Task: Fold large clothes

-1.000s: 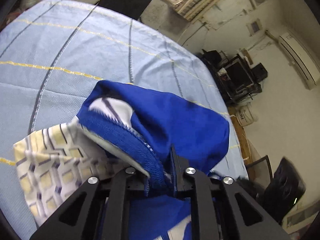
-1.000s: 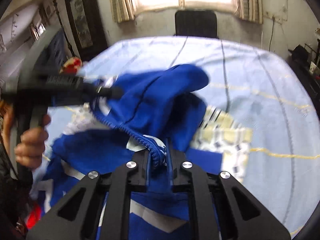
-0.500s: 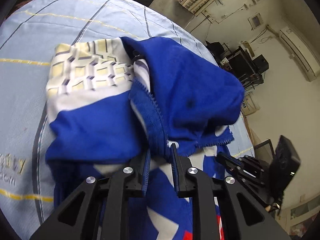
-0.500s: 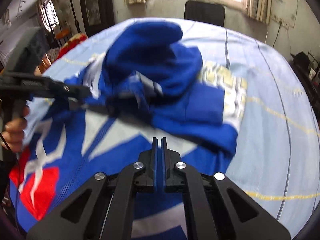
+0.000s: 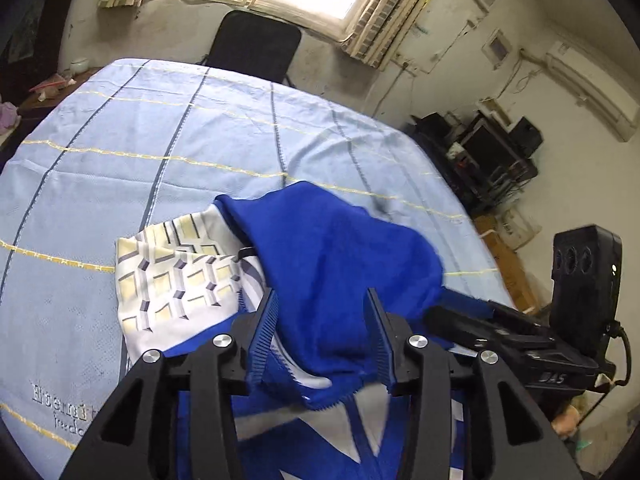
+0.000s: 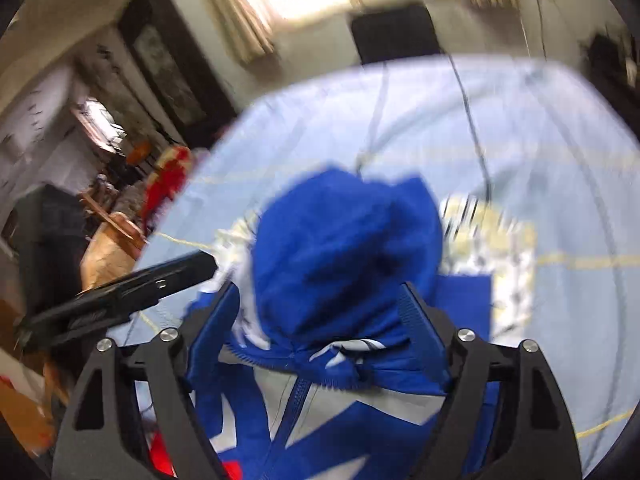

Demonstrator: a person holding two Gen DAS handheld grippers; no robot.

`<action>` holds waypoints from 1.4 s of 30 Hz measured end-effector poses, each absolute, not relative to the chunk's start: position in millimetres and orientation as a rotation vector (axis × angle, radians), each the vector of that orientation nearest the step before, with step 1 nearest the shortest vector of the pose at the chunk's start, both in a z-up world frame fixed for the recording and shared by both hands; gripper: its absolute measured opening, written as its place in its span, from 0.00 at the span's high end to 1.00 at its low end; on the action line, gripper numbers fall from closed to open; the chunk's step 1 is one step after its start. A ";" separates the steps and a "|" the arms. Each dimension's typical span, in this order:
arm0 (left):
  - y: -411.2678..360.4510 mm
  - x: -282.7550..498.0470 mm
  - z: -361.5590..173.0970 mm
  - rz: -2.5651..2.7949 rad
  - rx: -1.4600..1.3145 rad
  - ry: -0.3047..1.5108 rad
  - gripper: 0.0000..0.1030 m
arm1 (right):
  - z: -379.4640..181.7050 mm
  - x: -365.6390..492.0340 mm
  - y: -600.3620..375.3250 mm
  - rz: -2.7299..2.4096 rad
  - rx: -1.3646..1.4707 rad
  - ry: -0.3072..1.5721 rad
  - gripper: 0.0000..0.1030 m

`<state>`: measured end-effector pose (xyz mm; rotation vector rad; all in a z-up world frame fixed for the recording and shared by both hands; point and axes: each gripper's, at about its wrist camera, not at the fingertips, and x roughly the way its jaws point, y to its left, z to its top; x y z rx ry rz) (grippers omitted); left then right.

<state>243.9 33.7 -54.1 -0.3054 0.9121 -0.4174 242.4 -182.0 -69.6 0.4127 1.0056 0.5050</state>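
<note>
A large blue hooded jacket (image 5: pixel 336 264) with white panels and a yellow-and-white patterned part (image 5: pixel 176 280) lies on the light blue sheet (image 5: pixel 160 152). Its blue hood (image 6: pixel 344 248) is bunched on top, above the zipper (image 6: pixel 296 396). My left gripper (image 5: pixel 324 312) is open, its jaws either side of the hood and not clamping it. My right gripper (image 6: pixel 320 312) is open too, jaws wide around the hood. Each gripper shows in the other's view: the right one (image 5: pixel 520 336) at the right, the left one (image 6: pixel 120 296) at the left. The right wrist view is motion-blurred.
The sheet covers a big table with dark and yellow stripes. A black chair (image 5: pixel 252 44) stands at the far edge under the window. Shelves with electronics (image 5: pixel 488 160) stand to the right. Red cloth and clutter (image 6: pixel 168 184) lie off the table's left side.
Both grippers have let go of the jacket and opened. The hood has dropped onto the jacket body. The left gripper has pulled back; the right one is moving, its view blurred.
</note>
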 end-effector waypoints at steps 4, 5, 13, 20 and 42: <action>40.5 243.4 -62.5 -0.386 -0.299 0.931 0.57 | -80.4 253.9 -170.2 0.588 0.534 1.083 0.96; 42.9 241.6 -61.4 -0.380 -0.292 0.926 0.57 | -70.3 250.9 -171.6 0.593 0.526 1.032 0.96; 53.3 235.2 -106.4 -0.315 -0.266 1.042 0.57 | -98.2 218.4 -199.1 0.564 0.514 1.063 0.96; 54.6 232.0 -97.9 -0.317 -0.245 1.016 0.57 | -142.8 220.2 -219.4 0.539 0.611 1.137 0.95; -25.0 262.9 -118.1 -0.394 -0.021 0.975 0.53 | -134.2 260.0 -189.2 0.387 0.332 1.028 0.87</action>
